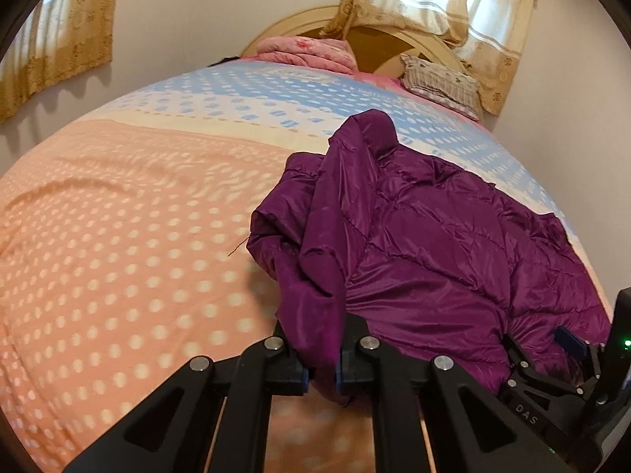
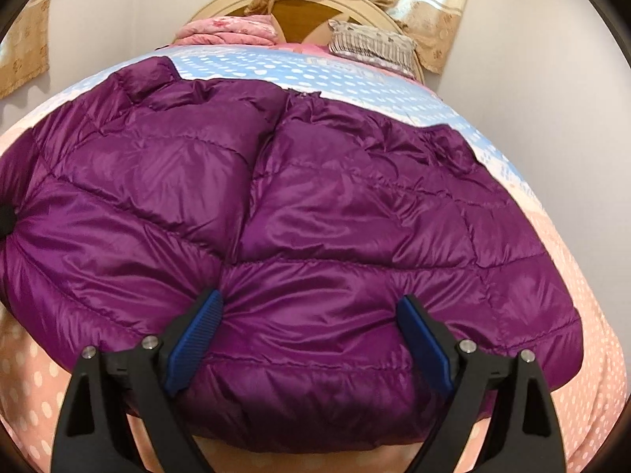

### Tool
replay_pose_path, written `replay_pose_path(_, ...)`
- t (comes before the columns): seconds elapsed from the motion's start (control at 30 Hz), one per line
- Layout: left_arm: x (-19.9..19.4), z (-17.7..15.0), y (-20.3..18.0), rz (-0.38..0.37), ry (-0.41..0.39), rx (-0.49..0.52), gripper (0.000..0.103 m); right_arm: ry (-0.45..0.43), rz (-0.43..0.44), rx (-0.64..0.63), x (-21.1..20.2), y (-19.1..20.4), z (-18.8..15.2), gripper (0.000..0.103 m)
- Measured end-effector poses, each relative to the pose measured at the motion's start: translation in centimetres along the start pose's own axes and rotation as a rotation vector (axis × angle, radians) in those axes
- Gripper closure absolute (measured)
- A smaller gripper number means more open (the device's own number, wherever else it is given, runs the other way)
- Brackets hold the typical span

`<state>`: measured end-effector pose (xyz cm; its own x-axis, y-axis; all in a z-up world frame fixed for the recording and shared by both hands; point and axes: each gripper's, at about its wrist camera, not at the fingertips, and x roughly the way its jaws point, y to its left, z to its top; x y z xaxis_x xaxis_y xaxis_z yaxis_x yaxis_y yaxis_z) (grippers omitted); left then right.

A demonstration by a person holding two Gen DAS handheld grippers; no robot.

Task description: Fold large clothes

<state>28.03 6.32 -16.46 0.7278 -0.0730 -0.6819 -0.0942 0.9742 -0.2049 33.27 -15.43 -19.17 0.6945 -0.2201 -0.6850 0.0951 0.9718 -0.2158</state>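
Left gripper (image 1: 321, 370), seen from its own wrist camera, is clamped on a hanging fold of the purple down jacket (image 1: 414, 244), the cloth bunched between the two closed fingers. From that pinch the jacket rises in a ridge and spreads away toward the right side of the bed (image 1: 118, 236), lying on the dotted bedspread near the bed's near edge. At the far right of this view part of the right gripper (image 1: 552, 370) shows against the jacket's hem.

From the right wrist camera, the right gripper (image 2: 309, 339) stands wide open, its blue pads (image 2: 193, 339) straddling the quilted hem without pinching it. The jacket (image 2: 295, 205) fills most of the view, spread across the bed (image 2: 583, 354) with a seam or front opening running up its middle.

The shell looks shiny and slick, and the filling puffy and light, so I judge it will slip and spring back. Stitched hems, seams and bunched folds likely give the surest hold; a smooth padded panel would probably slide out.
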Motion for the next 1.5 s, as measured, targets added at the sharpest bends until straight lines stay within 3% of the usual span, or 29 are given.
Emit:
replay_pose_path(0.13,-0.8,-0.1,2.1,0.017,-0.003,-0.040,0.096,-0.009,0.008,-0.023,-0.7,2.0,-0.1,0.011)
replay_pose_path(0.33,-3.8,1.7,1.2,0.030,-0.089,0.028,0.096,-0.014,0.152,-0.018,-2.7,0.1,0.6,0.010)
replay_pose_path(0.4,-5.3,2.6,-0.6,0.029,-0.138,0.086,0.096,-0.042,0.158,-0.004,-3.9,-2.2,0.8,0.009)
replay_pose_path(0.53,-7.7,4.4,-6.0,-0.002,-0.226,0.202,0.096,-0.083,0.072,0.092,-5.1,-9.8,0.8,0.003)
replay_pose_path(0.73,-8.6,5.1,-16.4,-0.105,-0.276,0.389,0.096,-0.037,-0.105,0.258,-4.2,-22.3,-1.8,0.003)
replay_pose_path(0.83,-7.9,3.6,-22.2,-0.145,-0.290,0.522,0.096,-0.006,-0.168,0.335,-4.4,-27.4,-4.4,0.003)
replay_pose_path(0.97,-5.6,-0.6,-29.1,-0.197,-0.265,0.727,0.096,0.023,-0.208,0.400,-4.9,-30.4,-7.3,0.003)
replay_pose_path(1.13,-1.0,-6.9,-34.0,-0.195,-0.164,0.952,0.096,0.062,-0.212,0.448,-5.3,-32.0,-10.1,0.003)
replay_pose_path(1.2,0.6,-8.7,-34.9,-0.157,-0.176,1.021,0.096,0.074,-0.207,0.452,-5.3,-32.4,-10.8,0.003)
replay_pose_path(1.27,1.5,-9.5,-35.1,-0.124,-0.205,1.063,0.096,0.080,-0.204,0.454,-4.8,-32.6,-10.9,0.003)
replay_pose_path(1.43,1.4,-9.2,-35.1,-0.111,-0.213,1.053,0.094,0.094,-0.186,0.468,-4.3,-32.7,-11.7,0.003)
replay_pose_path(1.5,0.4,-11.0,-36.2,-0.093,-0.237,1.071,0.092,0.100,-0.176,0.467,-3.9,-32.4,-12.0,0.003)
